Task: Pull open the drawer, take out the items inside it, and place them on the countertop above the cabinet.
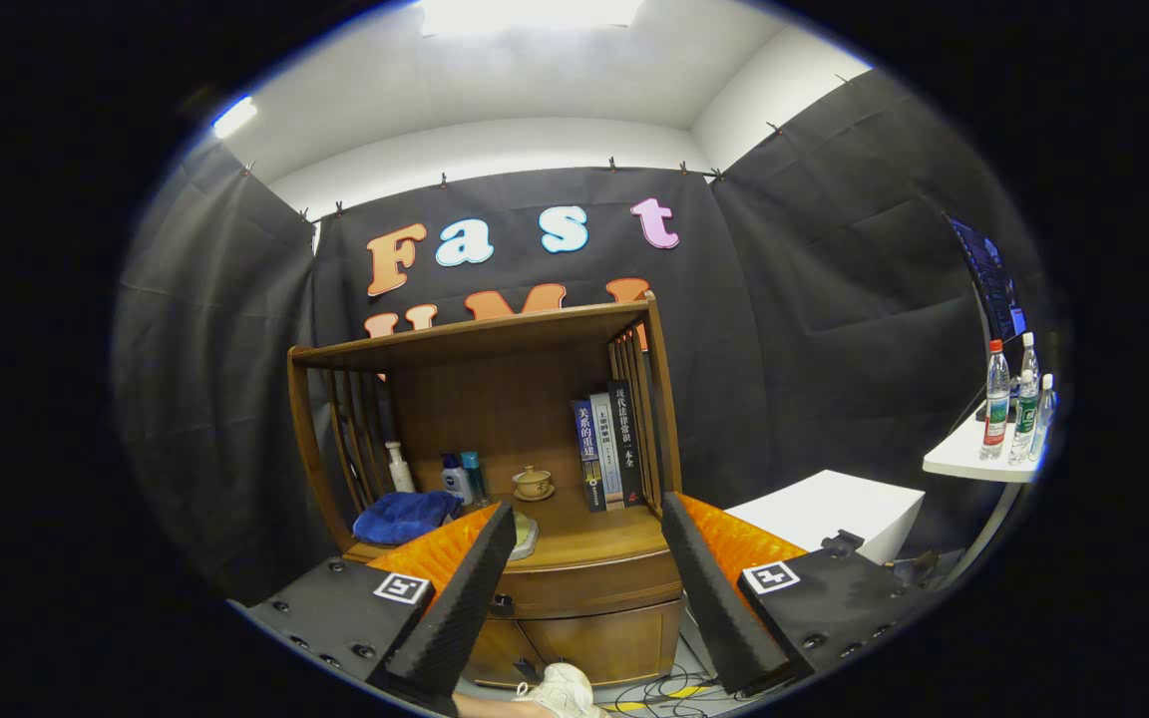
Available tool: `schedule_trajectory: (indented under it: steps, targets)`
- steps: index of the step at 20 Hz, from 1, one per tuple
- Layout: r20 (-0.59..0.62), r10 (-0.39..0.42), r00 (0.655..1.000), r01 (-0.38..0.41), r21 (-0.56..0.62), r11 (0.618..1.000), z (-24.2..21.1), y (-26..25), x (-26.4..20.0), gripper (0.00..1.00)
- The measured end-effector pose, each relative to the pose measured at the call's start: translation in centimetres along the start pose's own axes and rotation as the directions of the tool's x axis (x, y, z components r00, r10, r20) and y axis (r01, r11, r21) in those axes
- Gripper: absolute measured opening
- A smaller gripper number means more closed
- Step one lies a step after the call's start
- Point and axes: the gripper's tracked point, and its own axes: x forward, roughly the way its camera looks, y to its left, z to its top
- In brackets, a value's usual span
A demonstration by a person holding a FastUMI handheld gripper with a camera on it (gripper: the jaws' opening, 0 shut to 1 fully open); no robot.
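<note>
Jaws (584, 588) standing wide open, gripping nothing, hanging back from the wooden cabinet (574, 618) with its front framed between the two fingers. Drawer (589, 588) showing closed under the worktop (594, 543); its knob (502, 604) sitting at the drawer's left end, half hidden behind the left finger. Contents of the drawer hidden, so whether anything is waiting inside I cannot tell; shut front fits a drawer never pulled or one emptied and pushed back. Worktop count: one blue cloth (403, 517) at the left edge, one white pump bottle (399, 467) behind it, two small bottles (463, 479) beside, one teacup on saucer (533, 485) mid-back, three books (607, 454) standing at the right edge, one pale object (523, 534) near the front edge, partly masked. Risks: the fingers slipping off the small knob, or a wide jaw sweeping that front-edge object off.
</note>
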Motion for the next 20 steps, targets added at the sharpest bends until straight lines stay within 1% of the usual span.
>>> schedule_trajectory:
  steps: [7, 20]
  targets:
    - [0.008, 0.012, 1.0, -0.011, -0.019, 1.0, 0.04, 0.5, -0.06, 0.98]
    - [0.009, 0.018, 1.0, -0.018, -0.02, 1.0, 0.17, 0.73, -0.07, 0.98]
